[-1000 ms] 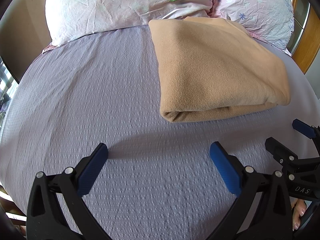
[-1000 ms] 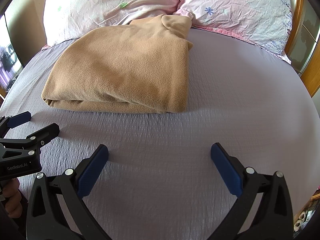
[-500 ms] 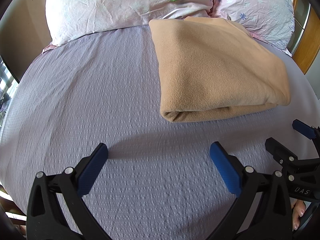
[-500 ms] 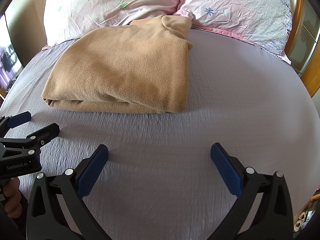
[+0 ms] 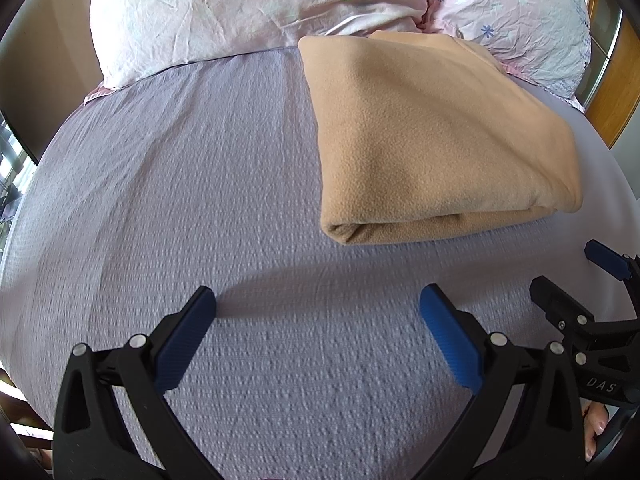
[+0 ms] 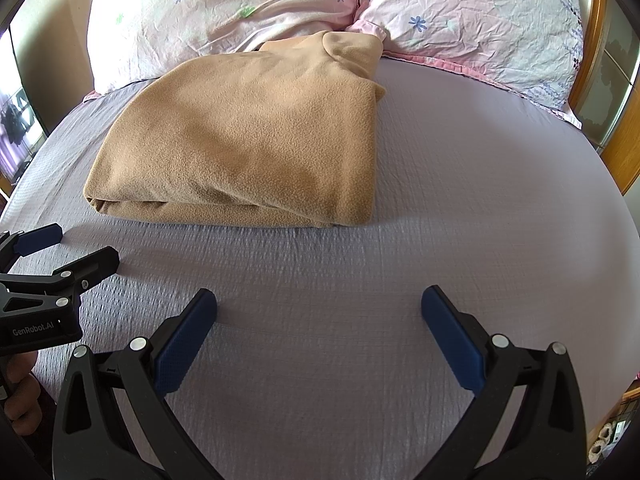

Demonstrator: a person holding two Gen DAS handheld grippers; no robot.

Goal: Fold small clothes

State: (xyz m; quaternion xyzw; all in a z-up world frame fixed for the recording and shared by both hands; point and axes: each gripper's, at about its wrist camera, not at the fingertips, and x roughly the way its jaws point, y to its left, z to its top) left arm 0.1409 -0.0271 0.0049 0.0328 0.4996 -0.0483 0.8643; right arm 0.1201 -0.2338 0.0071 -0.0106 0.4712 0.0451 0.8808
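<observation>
Lying folded on lilac bedsheet point(image 5: 240, 200), far end against pillows point(image 6: 240, 8): tan fleece garment point(image 6: 256, 140). Left gripper point(image 5: 318, 310) and right gripper point(image 6: 319, 308) spread wide, empty, just short of it. Probably soft, light, grippy; best pinched at near corners.

Bare bed sheet point(image 5: 180, 200) seen between and ahead of the left gripper's fingers point(image 5: 188, 336), folded tan garment point(image 5: 432, 140) lying ahead to their right, pillows point(image 5: 240, 12) blocking beyond it
</observation>
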